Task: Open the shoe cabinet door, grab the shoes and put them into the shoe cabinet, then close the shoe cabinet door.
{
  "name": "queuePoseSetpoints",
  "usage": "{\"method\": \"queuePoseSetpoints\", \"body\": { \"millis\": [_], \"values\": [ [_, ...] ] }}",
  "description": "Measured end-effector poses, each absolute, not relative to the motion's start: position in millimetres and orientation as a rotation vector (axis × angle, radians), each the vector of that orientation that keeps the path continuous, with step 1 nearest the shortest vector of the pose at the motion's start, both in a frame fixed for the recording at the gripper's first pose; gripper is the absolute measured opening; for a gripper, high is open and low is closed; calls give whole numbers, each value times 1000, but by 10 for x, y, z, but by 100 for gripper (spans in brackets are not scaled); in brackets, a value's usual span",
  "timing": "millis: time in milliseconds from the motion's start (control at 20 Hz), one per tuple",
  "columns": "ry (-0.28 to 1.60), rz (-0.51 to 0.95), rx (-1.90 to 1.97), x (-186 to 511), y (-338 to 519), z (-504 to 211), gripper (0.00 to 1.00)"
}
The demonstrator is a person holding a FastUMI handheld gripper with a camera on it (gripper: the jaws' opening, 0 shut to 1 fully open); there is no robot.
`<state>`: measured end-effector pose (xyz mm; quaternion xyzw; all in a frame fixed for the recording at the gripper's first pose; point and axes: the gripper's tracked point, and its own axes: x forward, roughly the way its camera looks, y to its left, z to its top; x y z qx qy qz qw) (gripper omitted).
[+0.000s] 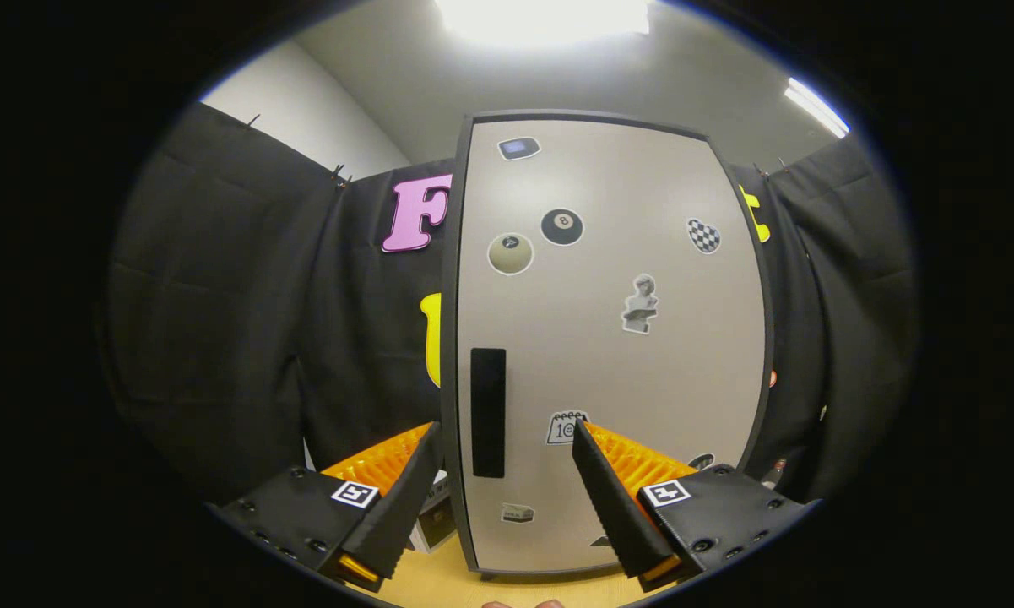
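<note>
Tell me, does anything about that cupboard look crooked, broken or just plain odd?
Nothing stands out. The shoe cabinet door sits shut and flush in its dark frame, its stickers flat and whole. The black handle stands upright near the door's left edge. The gripper is open, jaws spread with the handle between them, touching nothing.

Ceiling light (543, 19) glares overhead; edges warped, corners perhaps dim.
</note>
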<state>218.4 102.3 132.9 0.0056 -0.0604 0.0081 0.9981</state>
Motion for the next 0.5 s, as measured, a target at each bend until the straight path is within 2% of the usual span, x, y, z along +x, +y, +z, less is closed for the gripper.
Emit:
{"method": "queuePoseSetpoints", "body": {
  "millis": [500],
  "values": [
    [-44,-63,21,2942,990,1264,97]
  ]
}}
